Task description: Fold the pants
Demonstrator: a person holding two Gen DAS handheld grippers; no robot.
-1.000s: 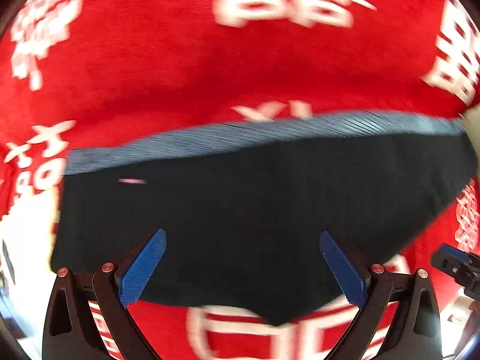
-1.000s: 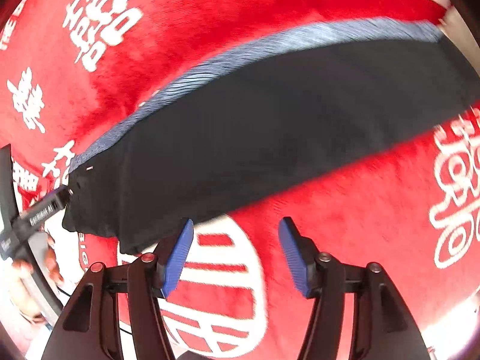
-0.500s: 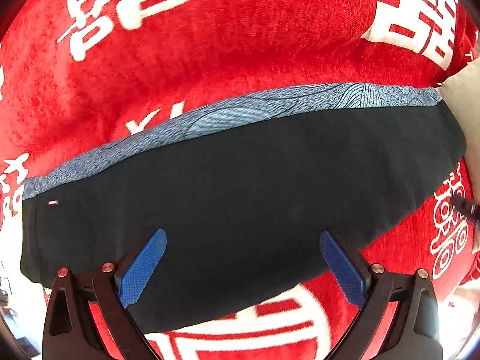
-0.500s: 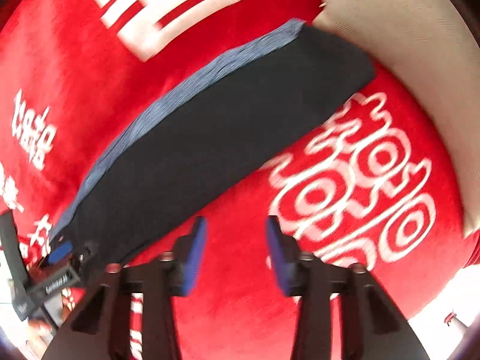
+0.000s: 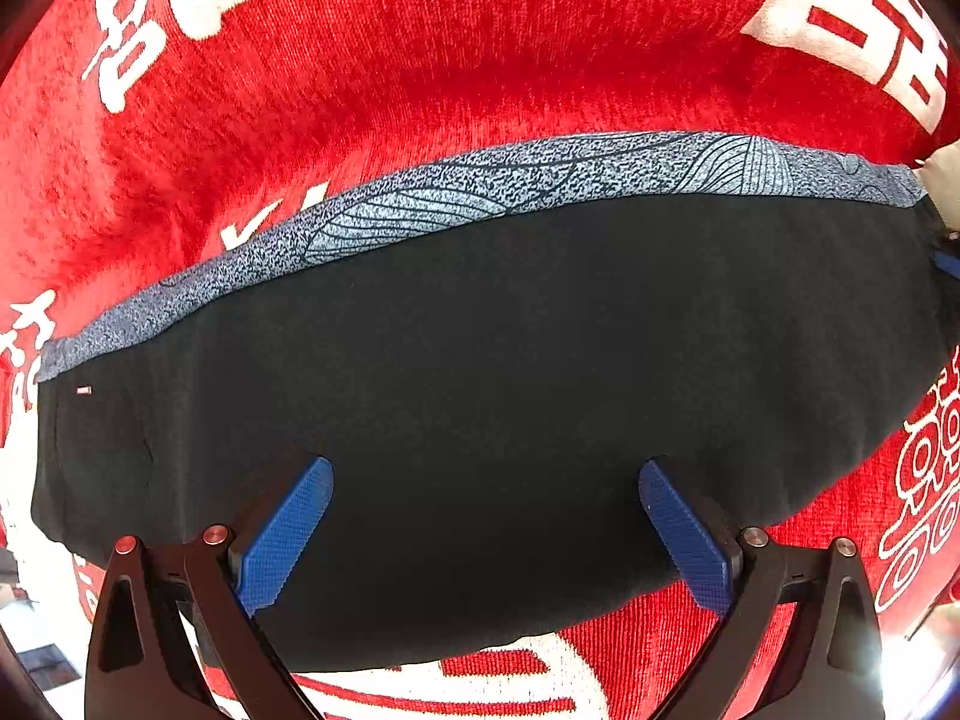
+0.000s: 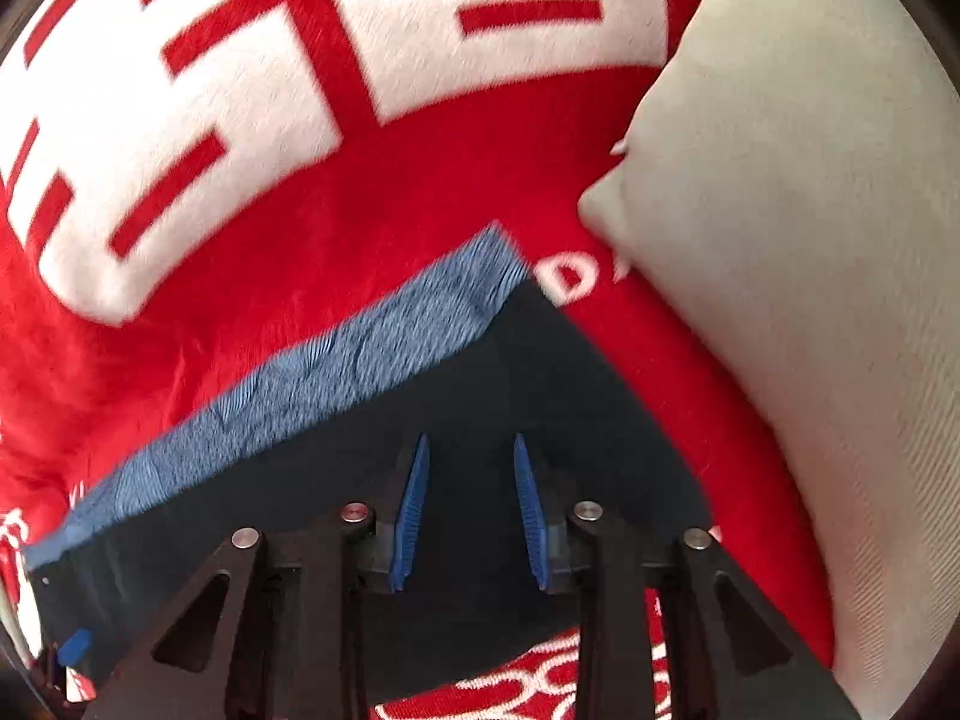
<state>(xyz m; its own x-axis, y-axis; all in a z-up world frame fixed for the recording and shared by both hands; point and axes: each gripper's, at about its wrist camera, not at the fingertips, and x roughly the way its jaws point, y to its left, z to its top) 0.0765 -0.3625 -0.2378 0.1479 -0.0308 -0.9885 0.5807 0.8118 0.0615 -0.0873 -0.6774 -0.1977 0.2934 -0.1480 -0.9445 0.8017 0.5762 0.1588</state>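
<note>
The pants (image 5: 510, 396) are lying folded into a long dark band on the red blanket (image 5: 420, 60), running from left to right across the left wrist view, with a blue-grey patterned strip (image 5: 540, 180) showing along their far edge. A small pale tag (image 5: 84, 389) is sitting near the left end of the dark cloth. In the right wrist view the pants (image 6: 540, 372) are filling the near part of the frame, their far right corner ending close to a beige cushion (image 6: 780, 240) — the two are near each other but not visibly touching.

The left gripper (image 5: 483, 480) is hovering over the near middle of the pants with its blue pads (image 5: 282, 534) spread wide, nothing between them. The right gripper (image 6: 471, 480) is hanging over the right end of the pants; its pads (image 6: 411, 510) are standing apart with a narrower gap, and no cloth is caught between them — whether the tips are touching the fabric cannot be told.

The blanket is carrying large white characters (image 6: 300, 90) and is stretching under and beyond the pants on all sides. This view is slightly blurred.
</note>
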